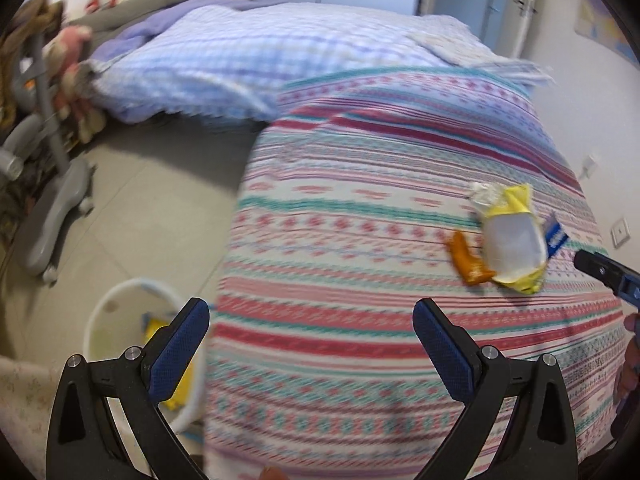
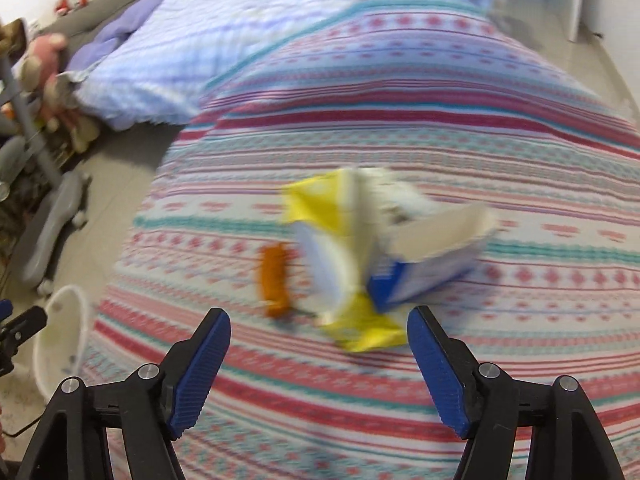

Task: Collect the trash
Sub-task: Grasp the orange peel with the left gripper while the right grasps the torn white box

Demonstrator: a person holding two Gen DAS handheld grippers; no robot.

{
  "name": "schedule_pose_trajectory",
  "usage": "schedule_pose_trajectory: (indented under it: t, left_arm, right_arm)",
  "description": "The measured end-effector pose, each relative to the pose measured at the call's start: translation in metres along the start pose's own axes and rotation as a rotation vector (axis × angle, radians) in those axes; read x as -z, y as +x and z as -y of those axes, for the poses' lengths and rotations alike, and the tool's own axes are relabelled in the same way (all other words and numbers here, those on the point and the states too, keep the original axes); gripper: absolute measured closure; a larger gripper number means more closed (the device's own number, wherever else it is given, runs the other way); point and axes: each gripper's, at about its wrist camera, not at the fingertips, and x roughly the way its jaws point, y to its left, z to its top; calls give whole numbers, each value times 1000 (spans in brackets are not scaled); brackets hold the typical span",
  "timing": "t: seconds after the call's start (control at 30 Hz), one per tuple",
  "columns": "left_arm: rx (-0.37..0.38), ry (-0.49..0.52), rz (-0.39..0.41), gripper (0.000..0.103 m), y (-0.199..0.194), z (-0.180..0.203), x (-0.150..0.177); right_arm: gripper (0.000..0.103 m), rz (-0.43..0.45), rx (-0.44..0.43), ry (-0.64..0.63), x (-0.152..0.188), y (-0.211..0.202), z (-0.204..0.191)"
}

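Observation:
A pile of trash lies on the striped bedspread (image 1: 360, 340): a yellow and white wrapper (image 1: 514, 246) (image 2: 340, 264), a small orange wrapper (image 1: 466, 260) (image 2: 274, 284) to its left, and a torn blue and white carton (image 2: 432, 256) (image 1: 556, 236) to its right. My left gripper (image 1: 310, 344) is open and empty, above the bed's left edge, well left of the pile. My right gripper (image 2: 320, 354) is open and empty, just short of the pile. Its tip also shows in the left wrist view (image 1: 600, 268). Both views are motion-blurred.
A white bin (image 1: 120, 320) (image 2: 60, 340) stands on the tiled floor left of the bed, with yellow trash (image 1: 176, 360) inside. A grey chair base (image 1: 56, 208), soft toys (image 1: 72, 60) and a blue checked duvet (image 1: 240, 60) lie beyond.

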Motion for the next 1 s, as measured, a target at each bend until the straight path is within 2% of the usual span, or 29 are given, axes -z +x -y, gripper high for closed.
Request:
schedule_pose_trajectory:
  t: [0.1, 0.2, 0.37, 0.5, 0.7, 0.83, 0.9, 0.97, 1.0]
  left_arm:
    - [43, 70, -1, 0, 11, 31, -6]
    - [108, 119, -36, 1, 28, 61, -14]
    - [221, 63, -81, 6, 45, 78, -32]
    - [246, 47, -76, 6, 51, 82, -34]
    - [246, 43, -129, 22, 78, 92, -27]
    - [250, 41, -139, 29, 90, 99, -26]
    - [254, 39, -144, 37, 95, 103, -26]
    - [251, 45, -160, 50, 100, 106, -24]
    - [252, 50, -170, 52, 103, 108, -23]
  right_arm:
    - [26, 2, 35, 46, -2, 1, 27]
    - [26, -1, 51, 124, -5, 4, 56]
    - [26, 1, 59, 210, -10, 4, 87]
    - [26, 4, 35, 241, -15, 4, 96]
    - [26, 19, -40, 341, -27, 9, 103]
    - [26, -15, -102, 371, -34, 26, 90]
    - [26, -38, -117, 360, -35, 36, 81]
    - [26, -54, -121, 355, -34, 43, 77]
    - [26, -66, -121, 350, -33, 46, 75]
